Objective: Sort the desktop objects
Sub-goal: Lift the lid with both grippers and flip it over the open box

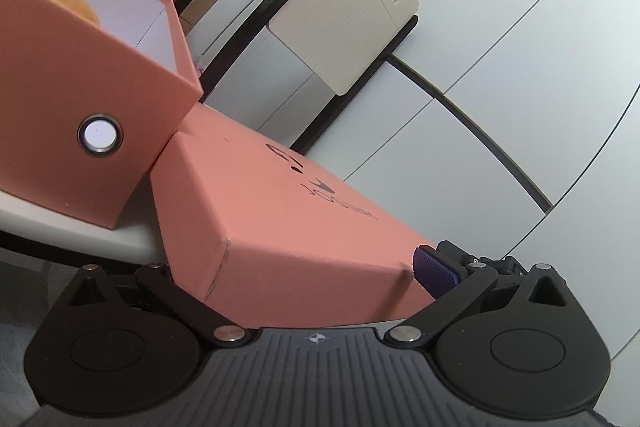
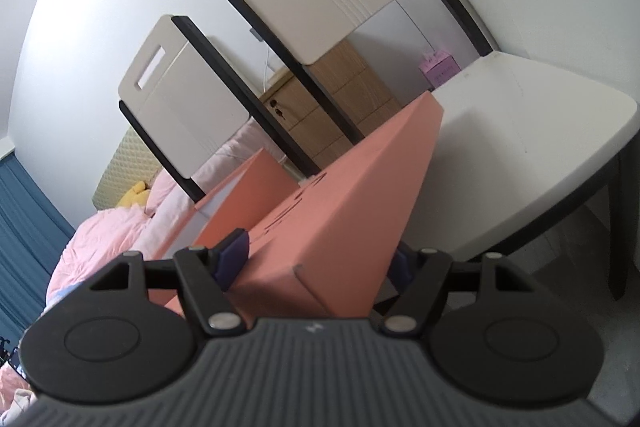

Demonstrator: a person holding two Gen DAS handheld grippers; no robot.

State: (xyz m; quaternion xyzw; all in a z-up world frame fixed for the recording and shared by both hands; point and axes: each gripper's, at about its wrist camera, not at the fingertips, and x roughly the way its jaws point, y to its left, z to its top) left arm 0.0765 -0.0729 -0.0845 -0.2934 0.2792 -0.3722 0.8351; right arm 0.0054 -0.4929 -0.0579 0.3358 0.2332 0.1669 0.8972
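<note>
— Two tongs hold one thing now?

— Yes. My left tongs (image 1: 296, 279) and my right tongs (image 2: 316, 261) are each closed partway on the salmon lid (image 1: 288, 211), one at each end, pads pressing its sides.

— Where is the lid?

— It hangs tilted above the tabletop (image 2: 520, 131), with its far corner just beside the open box (image 1: 92, 75). Its long axis runs between my two hands.

— And the box lies which way?

— To the left of the lid, nearer my left hand.
</note>
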